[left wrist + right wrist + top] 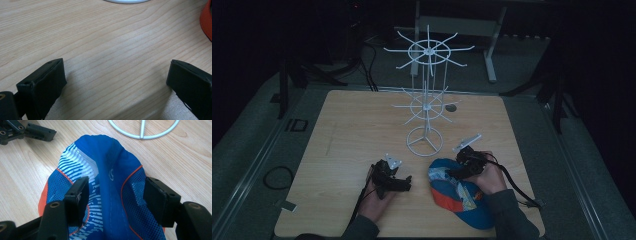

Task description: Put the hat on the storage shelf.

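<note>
A blue cap [459, 195] with orange trim and white stripes lies on the wooden table [362, 130] at the front right. My right gripper [457, 172] hovers over the cap's crown [112, 177], jaws open on either side of it, not closed on the fabric. My left gripper [404, 184] rests low over bare wood left of the cap, jaws wide open and holding nothing [116, 75]. An orange edge of the cap [206, 22] sits at the right of the left gripper view. A white wire hook stand [427, 85] rises at the table's middle.
The stand's ring base [425, 141] sits just beyond both grippers, its rim [143, 131] close ahead of the cap. A small dark round thing [451, 107] lies behind the stand. Cables and stand legs are on the dark floor around the table.
</note>
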Tool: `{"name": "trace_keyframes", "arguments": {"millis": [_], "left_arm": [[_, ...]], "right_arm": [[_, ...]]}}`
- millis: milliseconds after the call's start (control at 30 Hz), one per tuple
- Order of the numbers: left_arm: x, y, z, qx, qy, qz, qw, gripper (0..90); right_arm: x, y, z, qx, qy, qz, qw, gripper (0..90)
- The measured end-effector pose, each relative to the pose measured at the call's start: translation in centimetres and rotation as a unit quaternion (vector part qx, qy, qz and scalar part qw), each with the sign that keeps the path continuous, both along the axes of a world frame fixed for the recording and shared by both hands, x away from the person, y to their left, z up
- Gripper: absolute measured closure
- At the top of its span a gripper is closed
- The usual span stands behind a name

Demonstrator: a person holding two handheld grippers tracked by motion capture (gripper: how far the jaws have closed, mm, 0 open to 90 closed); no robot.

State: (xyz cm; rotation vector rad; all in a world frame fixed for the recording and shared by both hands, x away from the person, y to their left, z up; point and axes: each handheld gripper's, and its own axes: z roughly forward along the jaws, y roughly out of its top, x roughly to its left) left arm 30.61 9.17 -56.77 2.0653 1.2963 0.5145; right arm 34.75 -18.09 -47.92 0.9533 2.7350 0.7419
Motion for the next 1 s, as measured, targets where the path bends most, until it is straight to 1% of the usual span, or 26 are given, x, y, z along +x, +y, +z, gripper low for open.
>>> {"name": "trace_keyframes", "arguments": {"millis": [367, 700, 867, 967, 1000], "left_arm": [[0.0, 0.0, 0.0, 0.0, 0.0, 0.0, 1.0, 2.6], [0.0, 0.0, 0.0, 0.001, 0.001, -0.001, 1.0, 2.6], [0.0, 0.0, 0.0, 0.001, 0.001, -0.001, 1.0, 2.6], [0.0, 0.0, 0.0, 0.001, 0.001, -0.001, 1.0, 2.6], [0.0, 0.0, 0.0, 0.001, 0.001, -0.001, 1.0, 2.6]], "right_arm": [[0.5, 0.3, -0.5, -0.01, 0.01, 0.002, 0.9999, 38.0], [0.8, 0.5, -0.9, -0.017, 0.029, 0.005, 0.9994, 39.7], [0.9, 0.6, -1.0, -0.02, 0.034, 0.007, 0.9992, 40.4], [0.9, 0.8, -1.1, -0.032, 0.034, 0.01, 0.9988, 41.5], [0.9, 0.8, -1.1, -0.032, 0.034, 0.01, 0.9988, 41.5]]}}
